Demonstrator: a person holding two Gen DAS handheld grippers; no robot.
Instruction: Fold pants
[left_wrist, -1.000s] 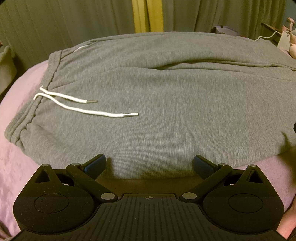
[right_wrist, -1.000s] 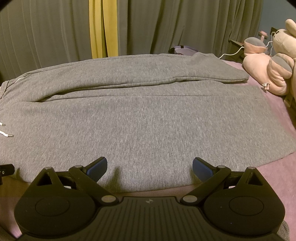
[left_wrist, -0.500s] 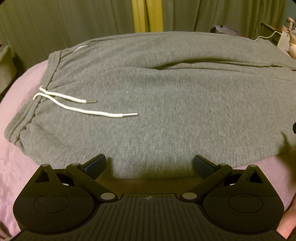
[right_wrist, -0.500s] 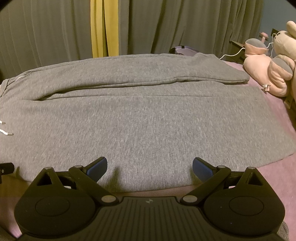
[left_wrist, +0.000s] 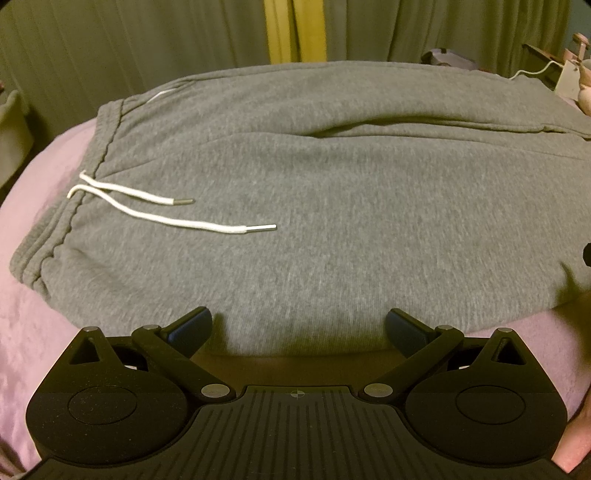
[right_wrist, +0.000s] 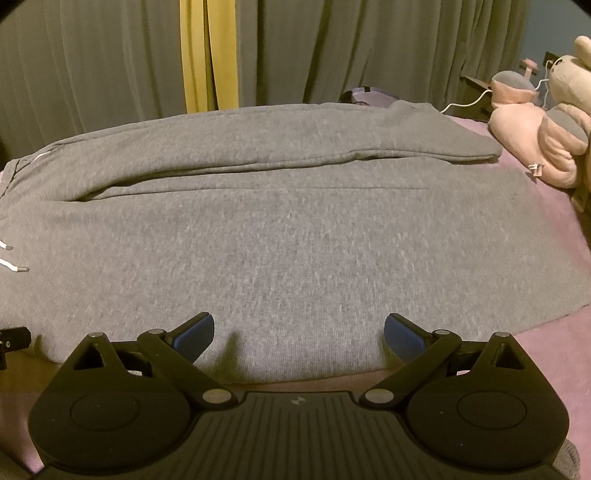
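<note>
Grey sweatpants (left_wrist: 314, 206) lie flat across a pink bed, waistband (left_wrist: 74, 206) at the left with two white drawstrings (left_wrist: 155, 212). The legs run to the right in the right wrist view (right_wrist: 295, 240), the far leg's cuff (right_wrist: 476, 147) near the plush toys. My left gripper (left_wrist: 298, 326) is open, just above the near edge of the pants by the waist. My right gripper (right_wrist: 299, 330) is open above the near edge of the near leg. Neither holds cloth.
The pink bedspread (left_wrist: 33, 325) shows at the left and front edges, and at the right (right_wrist: 554, 350). Pink and grey plush toys (right_wrist: 535, 147) sit at the right end. Dark curtains with a yellow strip (right_wrist: 208, 55) hang behind the bed.
The right wrist view has shifted slightly; the pants lie as before. Both grippers stay open in about the same place.
</note>
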